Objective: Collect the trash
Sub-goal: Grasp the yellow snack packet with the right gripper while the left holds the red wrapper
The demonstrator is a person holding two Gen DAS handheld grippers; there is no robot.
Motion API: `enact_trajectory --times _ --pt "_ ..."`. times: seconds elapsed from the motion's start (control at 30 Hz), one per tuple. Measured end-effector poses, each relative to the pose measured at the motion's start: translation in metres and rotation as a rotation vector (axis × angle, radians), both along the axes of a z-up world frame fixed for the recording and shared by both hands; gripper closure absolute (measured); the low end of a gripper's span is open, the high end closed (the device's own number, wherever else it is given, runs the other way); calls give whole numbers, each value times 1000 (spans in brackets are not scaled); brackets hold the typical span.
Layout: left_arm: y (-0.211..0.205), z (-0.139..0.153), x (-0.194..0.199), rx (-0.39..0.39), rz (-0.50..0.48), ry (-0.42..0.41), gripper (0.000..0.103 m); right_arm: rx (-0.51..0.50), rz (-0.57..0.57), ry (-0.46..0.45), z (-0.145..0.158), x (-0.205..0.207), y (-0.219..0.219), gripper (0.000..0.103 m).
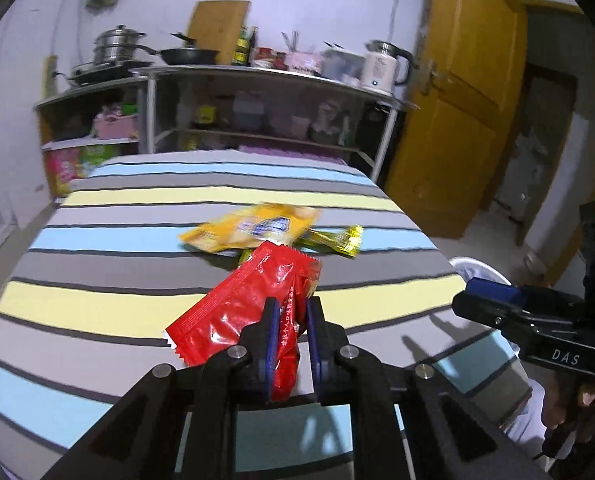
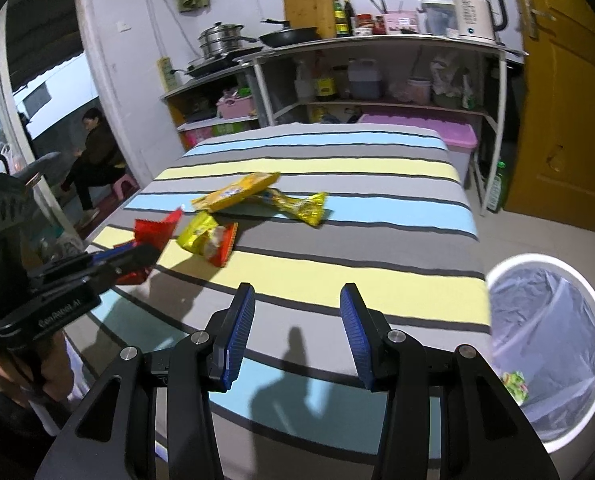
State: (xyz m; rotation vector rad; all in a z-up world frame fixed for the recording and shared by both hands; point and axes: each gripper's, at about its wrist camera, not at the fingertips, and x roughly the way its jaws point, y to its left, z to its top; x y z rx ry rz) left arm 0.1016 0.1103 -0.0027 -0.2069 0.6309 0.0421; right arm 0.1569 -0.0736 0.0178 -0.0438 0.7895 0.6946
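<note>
The left tool (image 1: 291,312) is seen clenched on a crinkled red foil wrapper (image 1: 241,312), its blue pads pressed against the wrapper's folded middle, and the wrapper is held lifted above the striped grey, yellow and blue cloth covering the tabletop (image 1: 97,304). The right tool (image 2: 297,296) is held released over the near edge of the cloth, with nothing between its blue ribbed pads (image 2: 243,320). Beside that edge, on the floor, a round white bin lined with clear plastic (image 2: 593,304) is seen, with a small green scrap (image 2: 515,384) lying inside. Farther on, a torn yellow and red snack packet (image 2: 211,240) is left on the cloth. Beyond it, a flat orange-yellow pouch (image 2: 237,192) is laid partly over a twisted gold foil wrapper (image 2: 305,204).
</note>
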Motion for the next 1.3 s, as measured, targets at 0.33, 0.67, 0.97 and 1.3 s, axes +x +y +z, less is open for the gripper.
enact_trajectory --times 0.33,0.67,0.97,1.3 --pt "60 0 -26 -45 108 -39 90 3 54 11 -1 13 71 54" --pt "97 -14 -34 -83 150 -47 90 -70 61 89 -34 38 132 54" --pt "106 -20 -32 -95 156 -41 90 -93 36 152 -53 56 147 54" --pt "89 -21 -23 -82 118 -24 90 -51 35 141 -47 49 130 70"
